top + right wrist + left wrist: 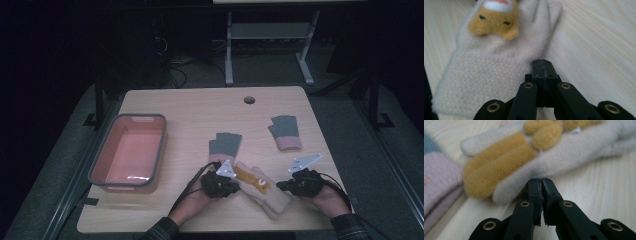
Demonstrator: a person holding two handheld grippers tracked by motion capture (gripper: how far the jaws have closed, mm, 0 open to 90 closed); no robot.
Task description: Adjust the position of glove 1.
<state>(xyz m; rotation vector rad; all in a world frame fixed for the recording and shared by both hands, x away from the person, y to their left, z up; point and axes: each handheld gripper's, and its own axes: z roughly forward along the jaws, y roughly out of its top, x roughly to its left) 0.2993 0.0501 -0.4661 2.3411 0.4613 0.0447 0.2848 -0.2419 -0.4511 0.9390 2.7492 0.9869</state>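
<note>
A cream glove (260, 192) with a fuzzy yellow animal on it lies flat on the wooden bench (195, 112), near the front edge, between the two hands. It lies slanted, with its cuff toward the front right.

The left hand-held gripper (233, 186) sits at the glove's left end. In the left gripper view its jaws are pressed almost together, and their tips (541, 182) nip the fluffy edge of the glove (564, 157) by the yellow patch.

The right hand-held gripper (281, 186) sits at the glove's right side, by the cuff. In the right gripper view its jaws (543, 68) are squeezed tight together. They lie right at the edge of the cuff (486, 82), but I cannot tell if any cloth is caught between them.

A grey and pink glove (224, 146) lies just behind the left hand-held gripper, touching the cream glove. Another grey and pink glove (285, 132) lies farther back on the right, well apart. An orange tub (131, 152) with a grey rim stands on the left side of the bench.
</note>
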